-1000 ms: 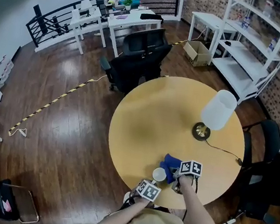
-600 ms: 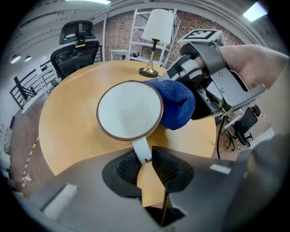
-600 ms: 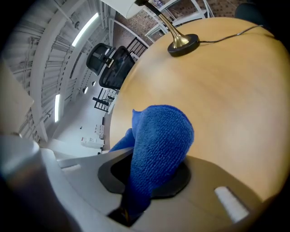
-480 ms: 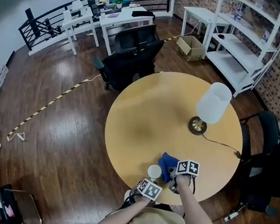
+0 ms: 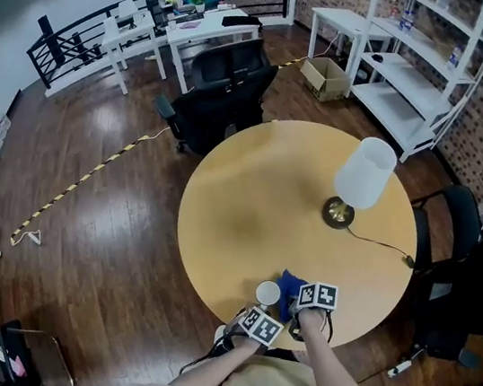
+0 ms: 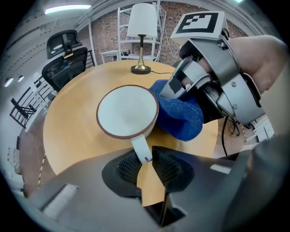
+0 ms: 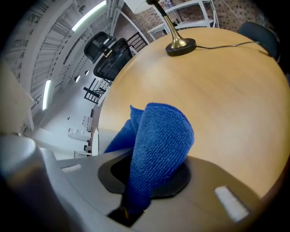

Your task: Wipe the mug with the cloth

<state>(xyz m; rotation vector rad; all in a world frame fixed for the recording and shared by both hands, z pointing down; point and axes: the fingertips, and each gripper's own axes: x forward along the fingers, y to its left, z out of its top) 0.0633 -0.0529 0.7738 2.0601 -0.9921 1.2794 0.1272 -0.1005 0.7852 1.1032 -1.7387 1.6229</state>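
Left fingers (image 6: 126,168) clamp the mug (image 6: 127,111) handle; right fingers (image 7: 176,180) pinch the cloth (image 7: 158,140), touching the mug's right side, near surface (image 6: 72,124) edge.

The right tool (image 7: 146,177) has its jaws closed on a blue cloth (image 7: 159,136), which rises from between them in a thick folded loop, with a second flap showing behind on the left. Beyond it lies the round wooden table (image 7: 226,99). Near the table's far edge stands a brass lamp base (image 7: 180,45), its dark cord (image 7: 226,44) trailing right. Black office chairs (image 7: 111,53) and white shelving (image 7: 192,11) stand past the table.
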